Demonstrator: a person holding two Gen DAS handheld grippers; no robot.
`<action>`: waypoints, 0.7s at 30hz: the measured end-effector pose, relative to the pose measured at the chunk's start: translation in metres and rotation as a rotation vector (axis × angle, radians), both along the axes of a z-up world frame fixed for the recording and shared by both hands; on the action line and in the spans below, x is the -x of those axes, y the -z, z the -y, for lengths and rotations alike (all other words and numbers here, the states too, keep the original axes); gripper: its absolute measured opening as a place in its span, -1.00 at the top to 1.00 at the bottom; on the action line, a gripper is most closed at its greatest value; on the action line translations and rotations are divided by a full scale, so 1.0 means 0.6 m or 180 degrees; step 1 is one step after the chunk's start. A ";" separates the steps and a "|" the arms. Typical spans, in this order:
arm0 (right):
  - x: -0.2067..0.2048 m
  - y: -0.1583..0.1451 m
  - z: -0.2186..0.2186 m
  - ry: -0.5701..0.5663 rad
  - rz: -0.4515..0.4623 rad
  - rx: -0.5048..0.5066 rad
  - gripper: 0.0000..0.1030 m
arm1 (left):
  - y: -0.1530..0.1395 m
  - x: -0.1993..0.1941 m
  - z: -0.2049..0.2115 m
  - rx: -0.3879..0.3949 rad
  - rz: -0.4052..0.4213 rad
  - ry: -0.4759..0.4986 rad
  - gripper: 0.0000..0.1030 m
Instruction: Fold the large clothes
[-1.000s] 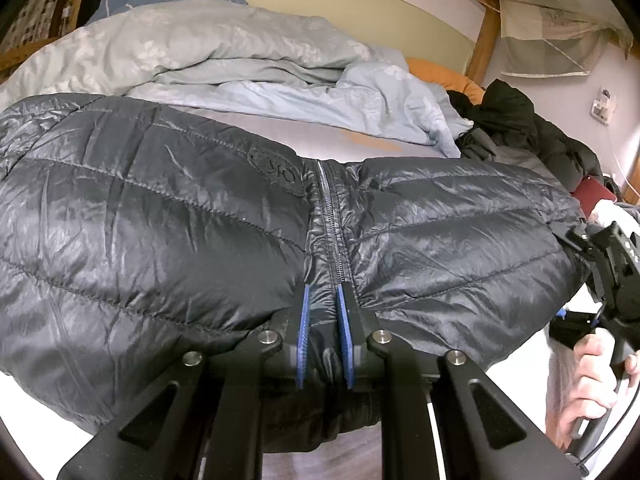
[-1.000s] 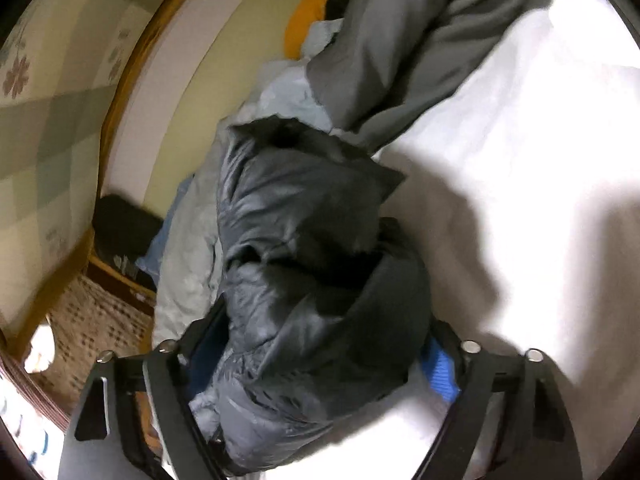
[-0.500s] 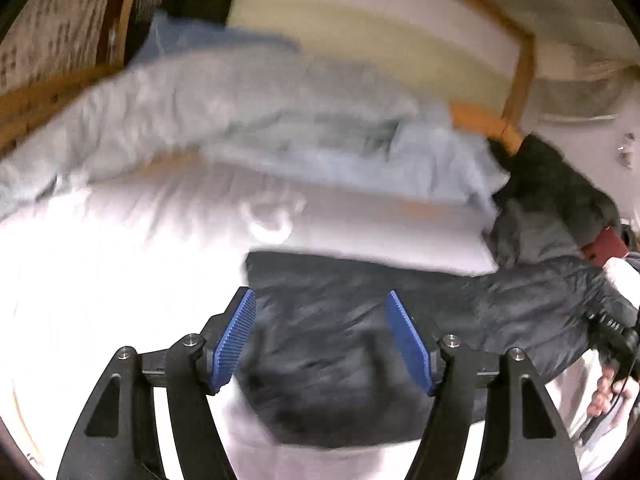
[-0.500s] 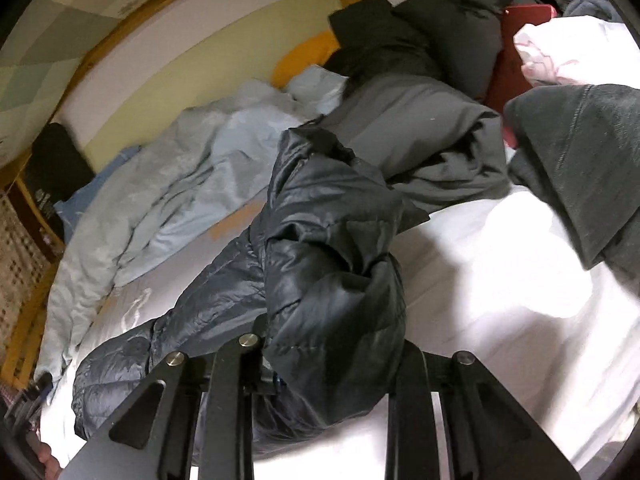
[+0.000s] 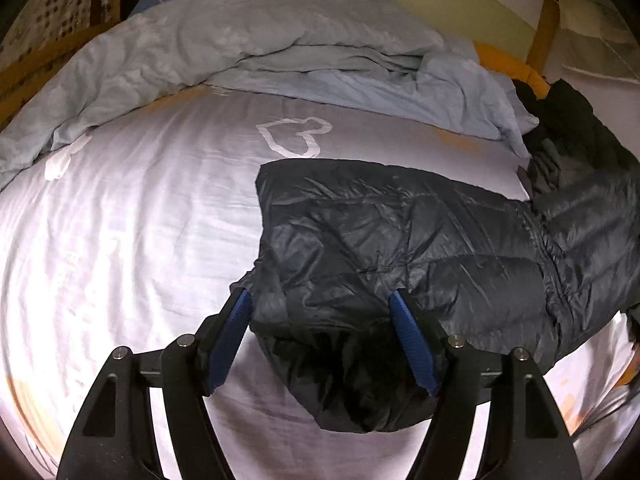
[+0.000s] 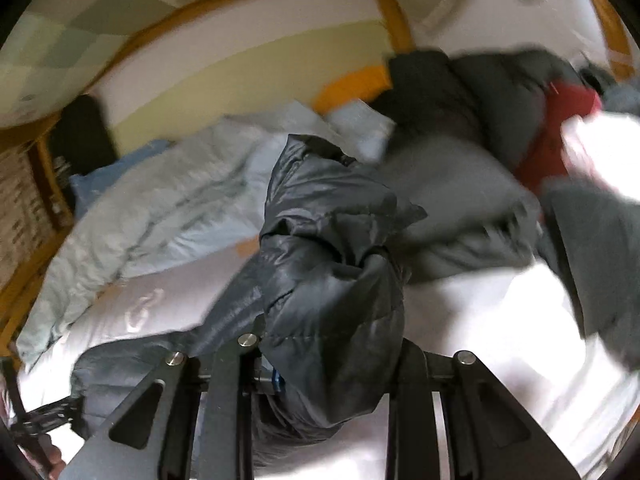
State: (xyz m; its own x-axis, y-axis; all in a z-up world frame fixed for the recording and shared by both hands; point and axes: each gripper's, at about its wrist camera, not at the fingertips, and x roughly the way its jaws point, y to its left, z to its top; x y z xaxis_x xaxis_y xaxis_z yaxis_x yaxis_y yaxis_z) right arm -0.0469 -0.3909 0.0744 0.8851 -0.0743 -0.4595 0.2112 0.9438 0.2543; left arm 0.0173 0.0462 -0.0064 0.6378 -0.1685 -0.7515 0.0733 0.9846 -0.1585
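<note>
Now the dark puffer jacket (image 5: 404,236) lies spread on the pale bedsheet (image 5: 120,220), just below the sheet's white heart print (image 5: 294,136). Over the jacket's near hem the left gripper (image 5: 320,316) stands wide apart, gripping nothing. Beyond the jacket's far side, the right gripper (image 6: 332,364) is clamped on a bunched fold. Behind the jacket sits a crumpled light-blue duvet (image 5: 280,44).
</note>
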 end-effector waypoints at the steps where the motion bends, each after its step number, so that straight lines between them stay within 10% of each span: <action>1: -0.002 -0.019 -0.016 -0.0082 0.0060 0.0092 0.44 | 0.001 0.000 0.001 -0.0001 0.0000 0.0005 -0.34; 11: 0.025 -0.082 -0.288 -0.1056 0.0449 0.0902 0.28 | -0.017 -0.004 -0.007 0.0118 0.0009 0.0016 -0.33; 21: 0.025 0.027 -0.484 -0.1519 0.0305 0.1182 -0.21 | -0.188 0.077 -0.089 -0.0138 0.1324 -0.0343 -0.35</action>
State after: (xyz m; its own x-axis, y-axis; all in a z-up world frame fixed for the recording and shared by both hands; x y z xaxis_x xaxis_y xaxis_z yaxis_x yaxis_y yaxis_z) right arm -0.0619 -0.1004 0.0582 0.8963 0.2006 -0.3955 -0.2641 0.9579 -0.1128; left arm -0.0292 0.0995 0.1063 0.9003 -0.0582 -0.4315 0.0186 0.9952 -0.0956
